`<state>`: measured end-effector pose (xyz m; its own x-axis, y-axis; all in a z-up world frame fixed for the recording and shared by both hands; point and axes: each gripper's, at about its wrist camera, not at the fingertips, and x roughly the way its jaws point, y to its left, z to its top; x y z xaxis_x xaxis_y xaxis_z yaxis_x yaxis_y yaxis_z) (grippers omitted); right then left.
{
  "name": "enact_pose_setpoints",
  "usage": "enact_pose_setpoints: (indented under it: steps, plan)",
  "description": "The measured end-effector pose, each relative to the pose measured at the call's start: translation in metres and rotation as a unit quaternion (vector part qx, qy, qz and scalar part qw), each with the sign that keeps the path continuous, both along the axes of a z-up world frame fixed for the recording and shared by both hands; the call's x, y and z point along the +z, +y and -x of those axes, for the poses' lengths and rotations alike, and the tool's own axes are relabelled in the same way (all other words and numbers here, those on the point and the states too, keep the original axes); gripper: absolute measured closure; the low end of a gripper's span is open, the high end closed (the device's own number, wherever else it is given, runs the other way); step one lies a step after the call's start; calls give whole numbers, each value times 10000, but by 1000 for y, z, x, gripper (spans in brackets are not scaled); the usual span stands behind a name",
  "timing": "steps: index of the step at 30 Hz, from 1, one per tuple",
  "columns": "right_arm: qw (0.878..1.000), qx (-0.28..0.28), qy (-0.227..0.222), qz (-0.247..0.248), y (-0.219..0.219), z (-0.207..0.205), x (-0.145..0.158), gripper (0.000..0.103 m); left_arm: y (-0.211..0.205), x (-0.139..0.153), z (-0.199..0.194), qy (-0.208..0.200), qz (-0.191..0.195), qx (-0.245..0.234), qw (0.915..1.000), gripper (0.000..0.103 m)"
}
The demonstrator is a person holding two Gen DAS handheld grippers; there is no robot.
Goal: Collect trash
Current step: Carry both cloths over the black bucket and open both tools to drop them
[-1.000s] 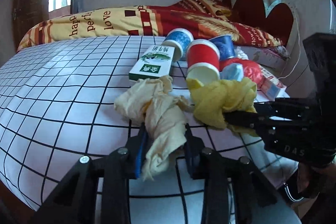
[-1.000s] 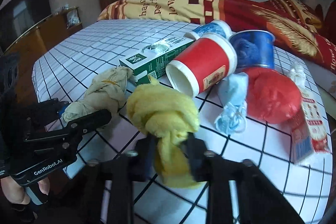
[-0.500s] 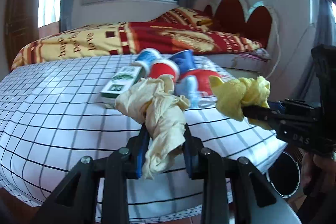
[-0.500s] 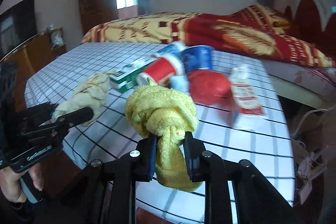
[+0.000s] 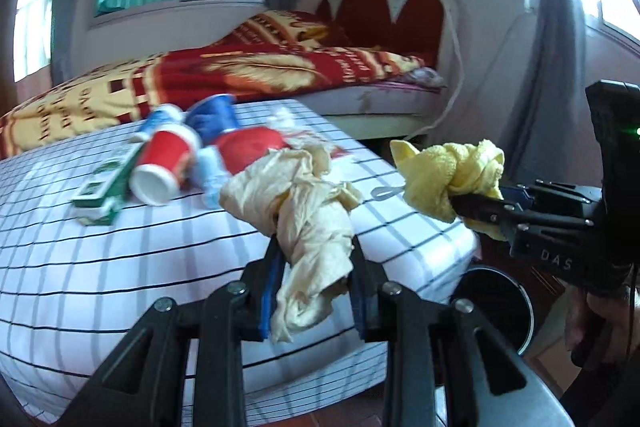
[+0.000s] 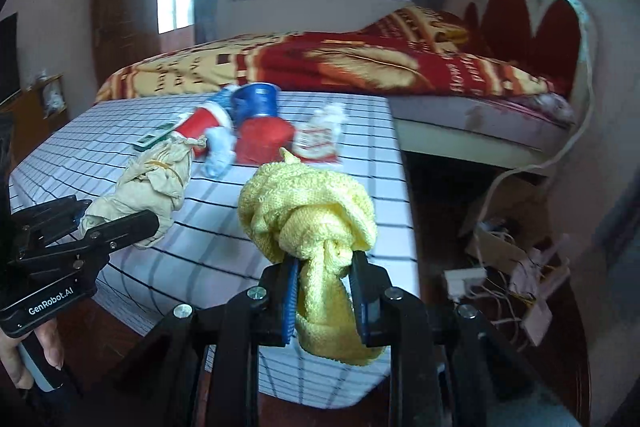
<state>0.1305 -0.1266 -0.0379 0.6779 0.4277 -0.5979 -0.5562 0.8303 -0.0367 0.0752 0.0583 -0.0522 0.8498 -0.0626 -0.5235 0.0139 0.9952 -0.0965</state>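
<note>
Tongs clamp crumpled beige cloth, knotted yellow terry towel.

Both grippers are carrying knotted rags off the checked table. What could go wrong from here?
The left gripper pinches only the narrow tail of the beige rag; its bulky knot sits above the fingers and might slip free. The yellow rag in the right gripper is held the same way. The round bin shows only partly past the table corner, so a drop could miss it.

Dark bin half hidden behind table corner.
</note>
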Motion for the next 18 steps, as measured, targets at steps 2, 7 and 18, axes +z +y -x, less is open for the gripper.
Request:
enact_pose_setpoints:
  steps: [2, 7, 18]
  plan:
    - [9998, -172, 24, 7, -18, 0, -1, 78, -17, 0, -2, 9, -4, -181, 9998, 72]
    - [9979, -644, 117, -22, -65, 1, -7, 78, -54, -2, -11, 49, -40, -639, 9979, 72]
    - [9882, -1489, 339, -108, -157, 7, -21, 78, -132, -11, -23, 171, -15, -1551, 9878, 72]
